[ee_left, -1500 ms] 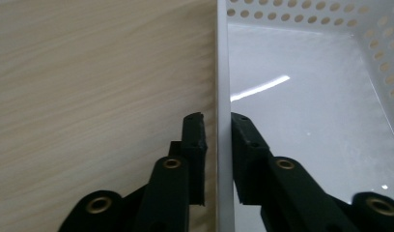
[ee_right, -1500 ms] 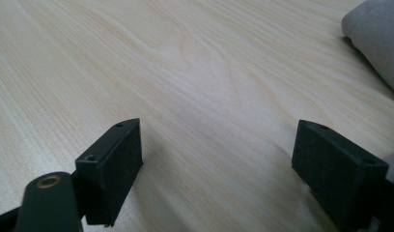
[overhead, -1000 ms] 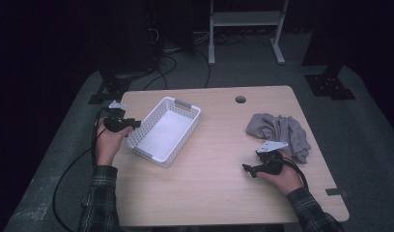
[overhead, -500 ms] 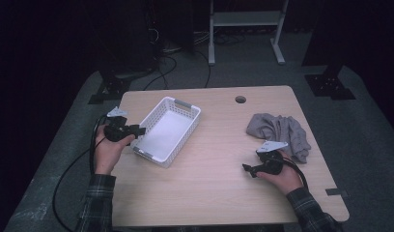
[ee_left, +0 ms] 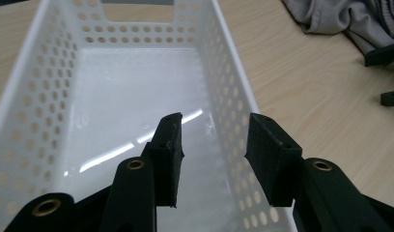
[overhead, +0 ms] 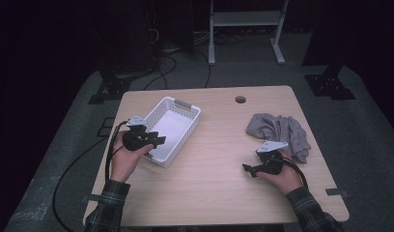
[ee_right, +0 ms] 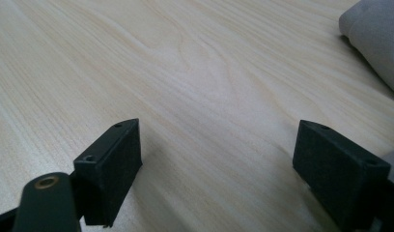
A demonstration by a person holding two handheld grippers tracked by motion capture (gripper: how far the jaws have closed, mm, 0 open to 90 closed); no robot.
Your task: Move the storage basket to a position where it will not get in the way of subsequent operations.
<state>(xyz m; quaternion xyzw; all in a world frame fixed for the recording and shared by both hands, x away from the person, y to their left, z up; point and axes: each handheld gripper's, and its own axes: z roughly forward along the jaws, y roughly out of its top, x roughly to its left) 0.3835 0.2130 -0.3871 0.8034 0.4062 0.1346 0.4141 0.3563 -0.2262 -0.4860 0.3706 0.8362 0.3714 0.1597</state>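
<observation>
- Basket [overhead: 173, 129], white plastic with little round holes in its walls, sits at the left middle of the high view, on the wooden table [overhead: 219, 193].
- The left gripper [overhead: 156, 141] is at the lower left edge of the basket in the high view, held in the person's left hand [overhead: 123, 159].
- In the left gripper view the two black jaws stand apart, one over the basket's shiny floor and one over its right wall [ee_left: 229, 96]. The wall runs up between them and the pads do not press on it. The jaws have just been opening.
- The right gripper [overhead: 248, 168] is at the lower right of the high view, low over the table, in the person's right hand [overhead: 282, 176].
- In the right gripper view its jaws are spread wide with bare wood between them.
- A crumpled grey cloth [overhead: 282, 133] lies at the right middle of the high view, just beside the right gripper and well apart from the basket.
</observation>
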